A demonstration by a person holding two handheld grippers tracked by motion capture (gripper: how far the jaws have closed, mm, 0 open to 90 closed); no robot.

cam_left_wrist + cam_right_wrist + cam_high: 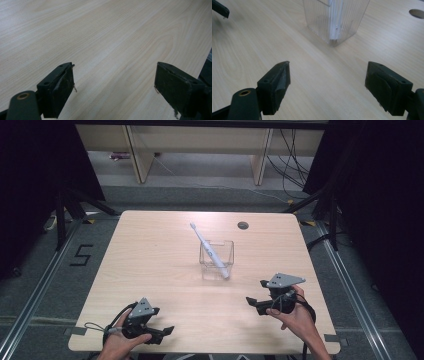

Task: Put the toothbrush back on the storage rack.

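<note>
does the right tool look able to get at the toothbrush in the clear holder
Probably yes: the right tool is open, facing the clear holder across bare table. The toothbrush leans out above the rim.

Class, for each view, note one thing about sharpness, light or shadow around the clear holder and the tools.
High view: even light, the toothbrush sharp in the clear holder. Left gripper view: wood grain crisp, the left tool near and soft-edged. Right gripper view: the holder's ribbed walls blur the toothbrush inside; the right tool casts a faint shadow.
</note>
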